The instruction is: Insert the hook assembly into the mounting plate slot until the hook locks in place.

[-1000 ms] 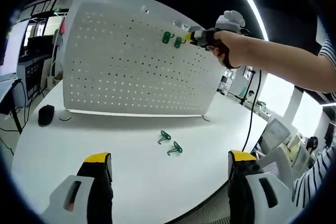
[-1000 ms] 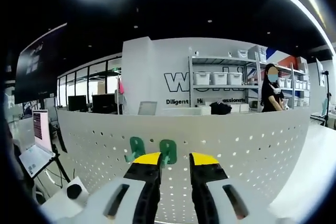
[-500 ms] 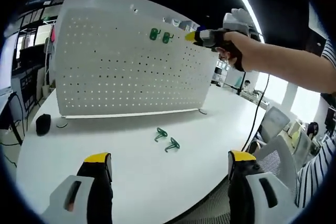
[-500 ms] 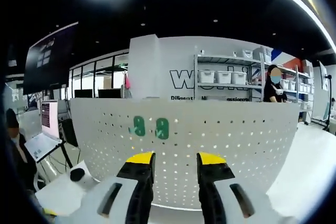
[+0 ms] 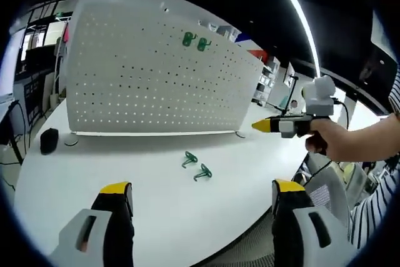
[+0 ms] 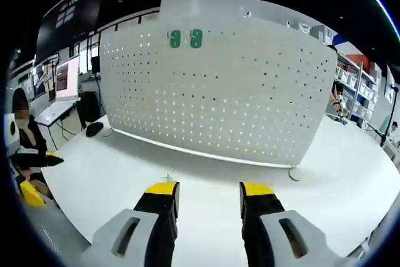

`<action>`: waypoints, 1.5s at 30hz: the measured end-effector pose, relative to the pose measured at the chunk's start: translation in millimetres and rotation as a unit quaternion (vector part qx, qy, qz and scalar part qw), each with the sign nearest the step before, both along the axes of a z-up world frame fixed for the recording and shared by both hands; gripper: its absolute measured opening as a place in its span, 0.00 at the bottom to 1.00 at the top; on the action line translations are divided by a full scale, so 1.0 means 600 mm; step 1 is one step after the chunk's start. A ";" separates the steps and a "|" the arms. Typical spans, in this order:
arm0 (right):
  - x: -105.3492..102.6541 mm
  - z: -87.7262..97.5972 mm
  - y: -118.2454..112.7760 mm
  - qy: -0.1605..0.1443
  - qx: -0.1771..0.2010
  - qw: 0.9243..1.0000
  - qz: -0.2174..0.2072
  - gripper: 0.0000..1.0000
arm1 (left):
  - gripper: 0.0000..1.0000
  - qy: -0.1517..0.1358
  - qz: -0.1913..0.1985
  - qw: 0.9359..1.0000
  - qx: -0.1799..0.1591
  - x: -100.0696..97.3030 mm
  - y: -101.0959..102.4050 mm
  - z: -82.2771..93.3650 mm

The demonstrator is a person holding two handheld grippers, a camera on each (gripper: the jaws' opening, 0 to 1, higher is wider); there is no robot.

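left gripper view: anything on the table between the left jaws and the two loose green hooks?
No, that stretch is bare white table in the left gripper view. The two loose green hooks lie beyond the open left gripper, short of the pegboard.

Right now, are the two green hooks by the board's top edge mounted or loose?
Mounted. Both green hooks hang side by side on the white pegboard near its top, no jaws touching them. Two more hooks lie loose on the table.

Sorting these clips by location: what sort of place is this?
Probably an open-plan office or lab: a white pegboard with green hooks stands on a white table, with storage shelving and a monitor behind.
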State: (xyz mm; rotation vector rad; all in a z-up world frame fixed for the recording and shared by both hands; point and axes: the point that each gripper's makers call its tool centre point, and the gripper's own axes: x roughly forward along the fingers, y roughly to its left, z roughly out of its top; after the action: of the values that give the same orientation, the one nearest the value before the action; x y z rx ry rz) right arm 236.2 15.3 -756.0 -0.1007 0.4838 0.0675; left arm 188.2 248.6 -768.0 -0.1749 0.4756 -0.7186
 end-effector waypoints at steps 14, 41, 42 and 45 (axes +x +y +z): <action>-0.078 -0.020 -0.005 0.017 -0.037 0.999 0.024 0.41 | 0.96 -0.003 -0.009 1.000 0.022 -0.005 -0.003 -0.006; -0.110 -0.050 0.063 0.007 -0.106 0.988 0.115 0.41 | 0.94 -0.008 -0.049 0.993 0.108 -0.018 -0.015 -0.041; -0.109 -0.050 0.061 0.008 -0.105 0.988 0.111 0.41 | 0.94 -0.008 -0.049 0.993 0.108 -0.018 -0.015 -0.041; -0.108 -0.050 0.061 0.008 -0.103 0.989 0.109 0.40 | 0.93 -0.009 -0.052 0.992 0.112 -0.019 -0.017 -0.042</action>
State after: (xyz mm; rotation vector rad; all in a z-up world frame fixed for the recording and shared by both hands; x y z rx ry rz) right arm 171.1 51.9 -786.0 -0.3558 0.4944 0.2325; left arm 176.8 238.4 -793.5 0.0679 0.5474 -0.7630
